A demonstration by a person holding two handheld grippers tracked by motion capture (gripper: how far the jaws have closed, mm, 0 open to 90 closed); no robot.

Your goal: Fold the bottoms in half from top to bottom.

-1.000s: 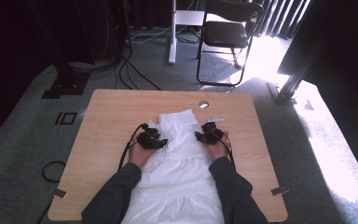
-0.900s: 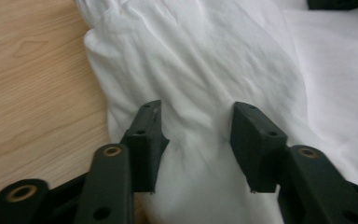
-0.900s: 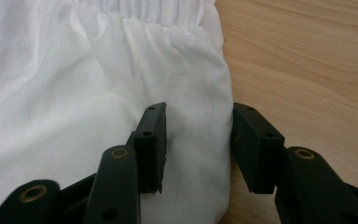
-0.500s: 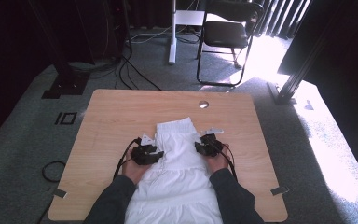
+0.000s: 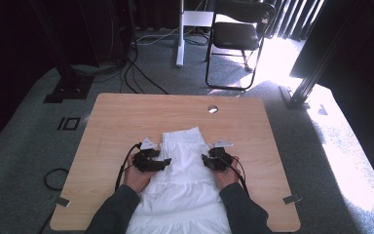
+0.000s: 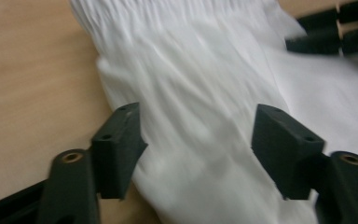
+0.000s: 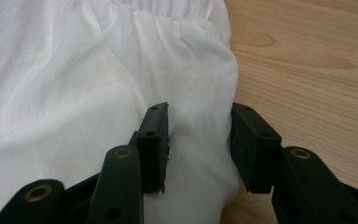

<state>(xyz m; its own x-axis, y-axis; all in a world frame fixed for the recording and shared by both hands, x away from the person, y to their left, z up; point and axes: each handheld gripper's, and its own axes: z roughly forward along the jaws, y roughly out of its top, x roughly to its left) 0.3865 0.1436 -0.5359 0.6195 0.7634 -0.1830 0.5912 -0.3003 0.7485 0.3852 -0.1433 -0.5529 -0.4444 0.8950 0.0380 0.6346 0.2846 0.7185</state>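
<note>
white skirt (image 5: 185, 180) flat on the table (image 5: 112, 122), waistband end away from the person, folding barely begun by the look of it. left gripper (image 6: 196, 140) just been opening, jaws spread over the skirt's edge without pinching; right gripper (image 7: 198, 140) part open astride the other edge, no clear pinch. nothing in the way; chair (image 5: 238, 34) and cables (image 5: 136, 78) well beyond the table.
</note>
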